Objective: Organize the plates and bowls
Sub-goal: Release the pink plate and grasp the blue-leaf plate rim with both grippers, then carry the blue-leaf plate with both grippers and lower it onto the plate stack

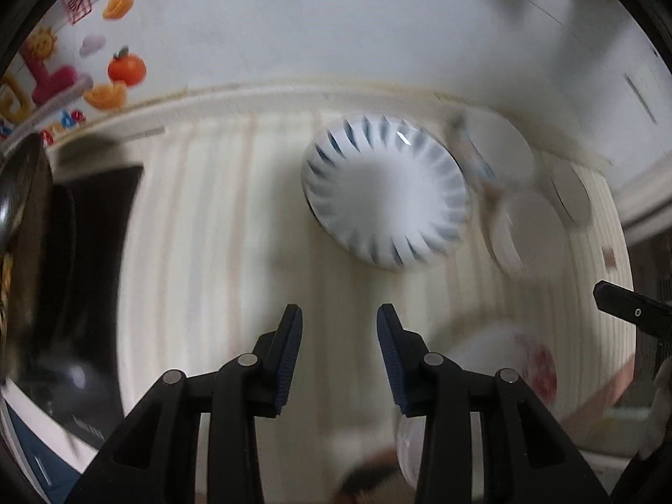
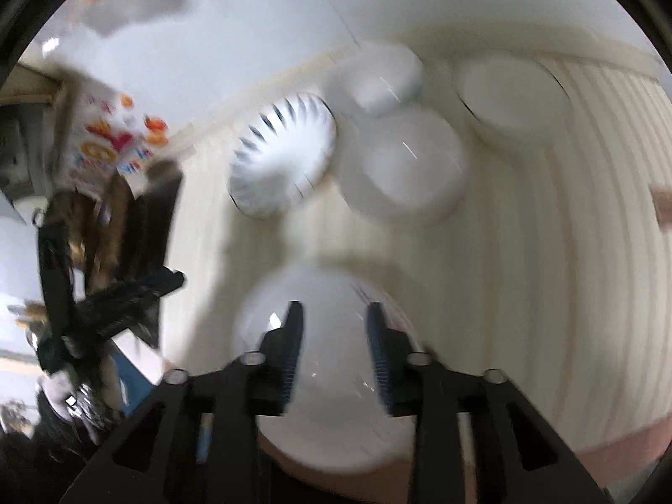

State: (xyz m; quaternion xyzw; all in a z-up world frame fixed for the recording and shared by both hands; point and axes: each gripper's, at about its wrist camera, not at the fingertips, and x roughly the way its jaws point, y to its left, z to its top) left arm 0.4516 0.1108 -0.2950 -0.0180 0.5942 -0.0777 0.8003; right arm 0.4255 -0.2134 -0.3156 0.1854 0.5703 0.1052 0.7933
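1. Left wrist view: pretty blurry. The left gripper (image 1: 339, 327) sits at 6 o'clock with its jaws spread wide and nothing between them, just the cream ribbed mat (image 1: 218, 231) underneath.
2. Straight ahead at about 12 o'clock from the fingertips is the blue-striped bowl (image 1: 385, 193), resting on the mat, well apart from the gripper.
3. Off at 2 o'clock there's a cluster of plain white dishes (image 1: 521, 227), smeared enough that I can't tell bowls from plates or whether they touch.
4. At 4 o'clock, a white plate with a red pattern (image 1: 504, 357) sits just beside the right finger. The tip of the right gripper (image 1: 630, 306) pokes in from 3 o'clock.
5. A fruit sticker (image 1: 122, 67) is on the wall at 10 o'clock.
6. Right wrist view: the right gripper (image 2: 335, 327) is also spread wide, holding nothing, hovering over a white plate (image 2: 332, 361) at 6 o'clock; can't tell if the fingers touch it.
7. The striped bowl (image 2: 285, 155) is at 11 o'clock, with 3 plain white dishes (image 2: 403, 168) packed from 12 to 1 o'clock just beside it.
8. The left gripper (image 2: 126, 298) shows at 9 o'clock.
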